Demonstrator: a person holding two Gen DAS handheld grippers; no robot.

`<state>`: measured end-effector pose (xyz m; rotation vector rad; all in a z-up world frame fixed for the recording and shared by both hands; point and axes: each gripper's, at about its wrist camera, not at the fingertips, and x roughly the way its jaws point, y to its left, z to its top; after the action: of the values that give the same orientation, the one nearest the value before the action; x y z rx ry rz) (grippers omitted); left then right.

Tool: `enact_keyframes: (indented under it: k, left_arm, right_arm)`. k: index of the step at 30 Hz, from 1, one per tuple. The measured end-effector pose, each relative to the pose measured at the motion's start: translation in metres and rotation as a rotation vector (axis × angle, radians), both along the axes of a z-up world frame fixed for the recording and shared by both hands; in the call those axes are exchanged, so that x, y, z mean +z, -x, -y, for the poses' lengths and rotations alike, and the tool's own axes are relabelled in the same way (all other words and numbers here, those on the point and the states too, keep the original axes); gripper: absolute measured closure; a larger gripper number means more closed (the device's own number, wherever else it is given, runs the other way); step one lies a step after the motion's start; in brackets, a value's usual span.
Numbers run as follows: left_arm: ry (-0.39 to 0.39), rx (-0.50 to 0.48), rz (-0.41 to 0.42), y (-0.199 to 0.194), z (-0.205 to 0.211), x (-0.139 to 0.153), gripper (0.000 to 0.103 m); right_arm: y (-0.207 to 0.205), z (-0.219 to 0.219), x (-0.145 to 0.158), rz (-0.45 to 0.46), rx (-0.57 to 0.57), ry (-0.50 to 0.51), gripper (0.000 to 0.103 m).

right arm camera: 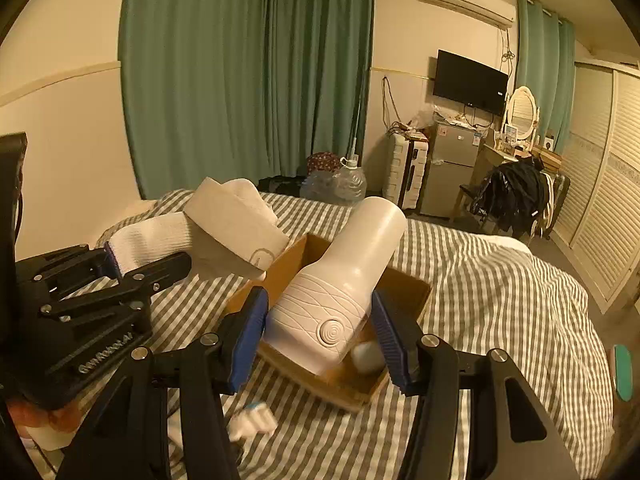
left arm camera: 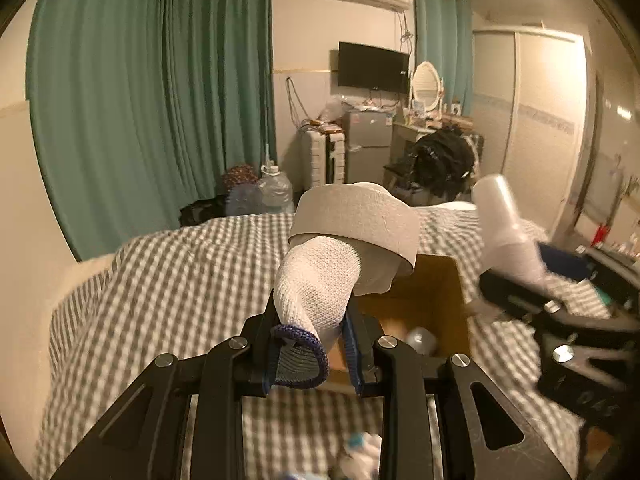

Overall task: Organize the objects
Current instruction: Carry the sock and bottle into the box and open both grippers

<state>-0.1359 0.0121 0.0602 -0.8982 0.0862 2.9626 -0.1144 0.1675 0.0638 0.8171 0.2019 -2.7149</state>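
Observation:
My left gripper (left arm camera: 314, 344) is shut on a pair of white socks (left arm camera: 320, 284) bound by a paper band (left arm camera: 356, 220), held above an open cardboard box (left arm camera: 436, 280) on the bed. It also shows in the right wrist view (right arm camera: 148, 258) with the socks (right arm camera: 160, 236). My right gripper (right arm camera: 320, 332) is shut on a white plastic bottle (right arm camera: 344, 280), held tilted over the cardboard box (right arm camera: 404, 288). The bottle (left arm camera: 508, 228) shows blurred in the left wrist view. A small pale round object (right arm camera: 368, 356) lies inside the box.
The bed has a grey-and-white checked cover (right arm camera: 500, 300). A small white and blue item (right arm camera: 252, 420) lies on it near me. Green curtains (right arm camera: 248, 72), water jugs (right arm camera: 340, 184), a fridge (right arm camera: 448, 168), a chair with black clothes (right arm camera: 512, 196) and a wardrobe (right arm camera: 600, 200) stand beyond.

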Motion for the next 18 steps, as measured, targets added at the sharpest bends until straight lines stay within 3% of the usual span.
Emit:
enact_keyframes:
  k: [3,9,18]
  left_arm:
    - [0.056,0.011,0.010,0.025,0.000,-0.012,0.076]
    - [0.045,-0.026,0.048,0.071,0.000,-0.048,0.076]
    - [0.031,-0.144,0.166,0.111,-0.021,-0.112,0.076]
  right_arm:
    - [0.025,0.003,0.001,-0.008,-0.009,-0.007,0.050]
    - [0.080,0.005,-0.019,0.016,-0.027,-0.006,0.050]
    - [0.148,-0.013,-0.104,0.173,-0.068,0.013,0.050]
